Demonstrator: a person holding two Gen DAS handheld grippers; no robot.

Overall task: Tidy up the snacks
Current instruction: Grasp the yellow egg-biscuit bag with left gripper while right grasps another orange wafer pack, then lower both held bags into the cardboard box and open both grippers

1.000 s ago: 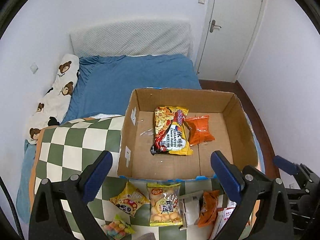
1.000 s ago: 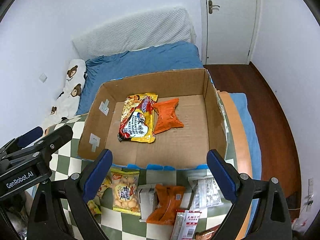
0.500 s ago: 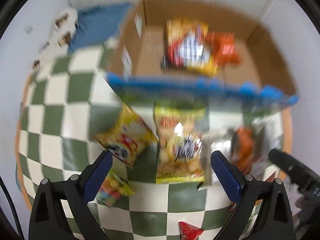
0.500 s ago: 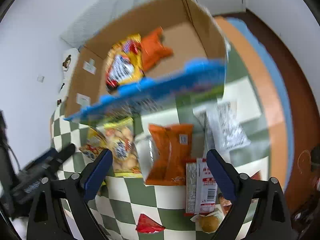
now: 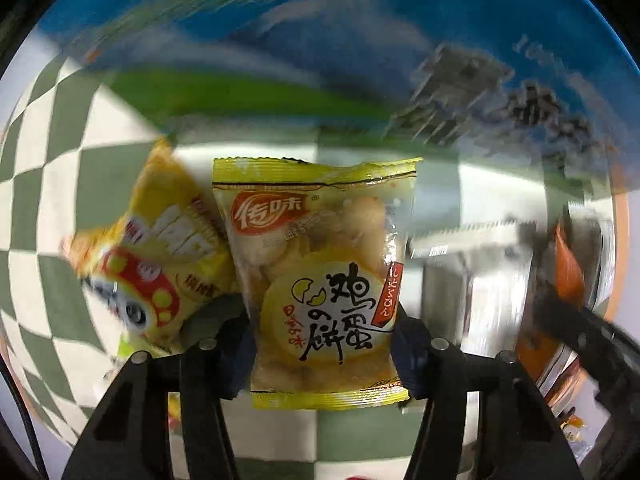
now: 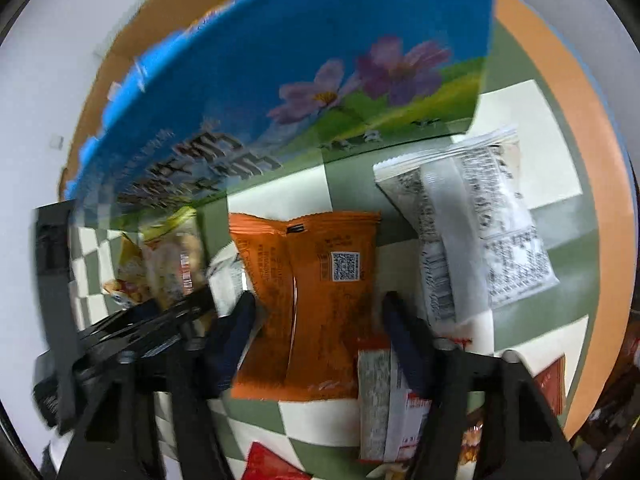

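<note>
Two hand-held grippers drop on snack packs laid out in front of a printed box. The left gripper (image 5: 324, 344) has its blue pads pressed against both sides of the yellow egg-biscuit pack (image 5: 320, 276), low on the pack near its bottom seal; it looks clamped on. The right gripper (image 6: 316, 316) straddles the orange pack (image 6: 308, 300), pads at its two long edges, but whether they've actually bitten yet can't be told.

Handling, as a judgement: both packs look light, puffed w/ air, film glossy and likely slippery. The biscuits show thru the clear window and are prob. brittle, so a mid-body squeeze risks crumbs; the flat crimped seal or the side edges are the safer hold. The orange pack is soft, w/ a back seam running down its length; grip across the width, not the seam.

Just beside the biscuit pack, touching its left edge, lies a yellow cartoon pack (image 5: 160, 264). A white pack w/ black print (image 6: 476, 236) sits right of the orange one, near but apart. All rest on a green-and-white checked cloth (image 6: 532, 120). The blue box wall (image 6: 320, 52), flowers printed on it, stands right behind the packs. Much of the left view is motion-blurred.
</note>
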